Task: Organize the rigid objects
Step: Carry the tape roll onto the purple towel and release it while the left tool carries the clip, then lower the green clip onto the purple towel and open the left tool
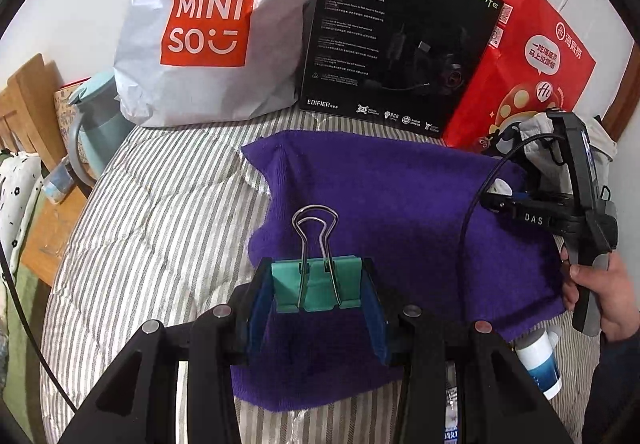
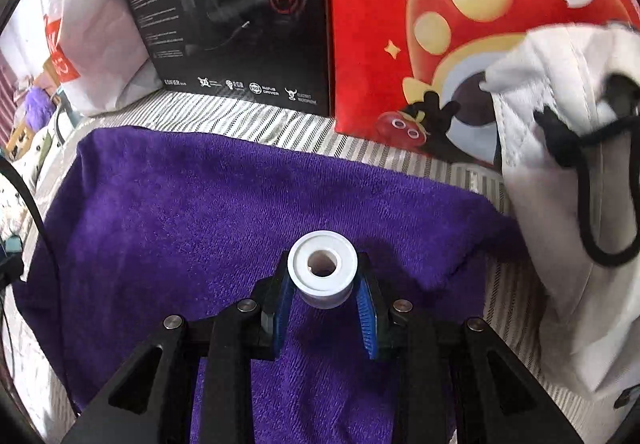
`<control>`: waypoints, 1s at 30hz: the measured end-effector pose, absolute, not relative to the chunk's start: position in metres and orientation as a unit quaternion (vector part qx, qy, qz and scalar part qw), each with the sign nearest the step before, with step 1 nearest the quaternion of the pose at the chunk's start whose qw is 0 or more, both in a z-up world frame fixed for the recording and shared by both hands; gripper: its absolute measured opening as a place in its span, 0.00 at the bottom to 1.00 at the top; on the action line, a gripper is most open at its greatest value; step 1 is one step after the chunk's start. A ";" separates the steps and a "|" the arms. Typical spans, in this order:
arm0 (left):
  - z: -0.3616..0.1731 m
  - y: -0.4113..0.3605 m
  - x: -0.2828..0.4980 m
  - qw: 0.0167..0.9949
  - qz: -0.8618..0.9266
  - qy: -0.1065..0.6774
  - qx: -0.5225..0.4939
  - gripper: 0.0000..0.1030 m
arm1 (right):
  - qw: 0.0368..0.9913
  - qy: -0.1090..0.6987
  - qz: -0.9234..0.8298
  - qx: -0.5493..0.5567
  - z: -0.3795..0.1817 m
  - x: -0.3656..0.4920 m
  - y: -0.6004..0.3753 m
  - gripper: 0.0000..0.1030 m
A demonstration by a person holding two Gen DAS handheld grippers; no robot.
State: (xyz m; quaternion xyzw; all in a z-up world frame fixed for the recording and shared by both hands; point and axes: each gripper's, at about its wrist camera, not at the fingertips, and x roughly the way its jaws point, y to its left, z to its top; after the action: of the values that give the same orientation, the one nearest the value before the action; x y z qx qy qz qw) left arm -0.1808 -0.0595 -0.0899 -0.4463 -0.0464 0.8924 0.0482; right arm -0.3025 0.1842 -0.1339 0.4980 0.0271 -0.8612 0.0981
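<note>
Boxes point(image 1: 400, 35) and bags point(image 1: 192, 27) crowd behind towel point(image 1: 400, 211); grippers point(image 1: 318, 292) loaded.

Purple towel point(image 2: 208, 211), green binder clip point(image 1: 318, 286)

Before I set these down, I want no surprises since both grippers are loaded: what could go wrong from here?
1. The green binder clip is pinched by the left gripper near the fingertips, wire handles up; it may pivot or slip out.
2. The white spool in the right gripper is round, so it could roll once released on the soft purple towel.
3. The right gripper's black cable hangs over the towel and could snag.
</note>
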 end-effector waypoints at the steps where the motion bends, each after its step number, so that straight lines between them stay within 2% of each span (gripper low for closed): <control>1: -0.090 -0.059 -0.182 0.048 0.892 -0.047 -0.446 0.39 | 0.098 0.031 -0.860 0.499 -0.135 -0.303 0.183 0.29; 4: -0.090 -0.058 -0.188 0.049 0.893 -0.045 -0.445 0.39 | 0.100 0.047 -0.859 0.501 -0.135 -0.302 0.181 0.30; 6: -0.092 -0.058 -0.191 0.049 0.893 -0.045 -0.445 0.39 | 0.104 0.046 -0.856 0.504 -0.134 -0.302 0.183 0.35; 8: -0.093 -0.057 -0.196 0.050 0.893 -0.046 -0.444 0.39 | 0.104 0.042 -0.852 0.512 -0.134 -0.300 0.185 0.51; 19: -0.108 -0.045 -0.242 0.052 0.890 -0.053 -0.450 0.39 | 0.118 0.024 -0.861 0.494 -0.096 -0.231 0.200 0.53; 24: -0.120 -0.035 -0.267 0.048 0.882 -0.051 -0.465 0.39 | 0.132 0.020 -0.865 0.483 -0.074 -0.189 0.205 0.58; 30: -0.135 -0.026 -0.282 0.045 0.872 -0.035 -0.486 0.39 | 0.128 0.006 -0.863 0.489 -0.076 -0.159 0.213 0.60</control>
State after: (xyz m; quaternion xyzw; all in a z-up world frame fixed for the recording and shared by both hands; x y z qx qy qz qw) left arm -0.2817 -0.0264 -0.1347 -0.4861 -0.0347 0.8721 0.0448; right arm -0.1592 0.2132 -0.0763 0.4885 0.0063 -0.8631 0.1277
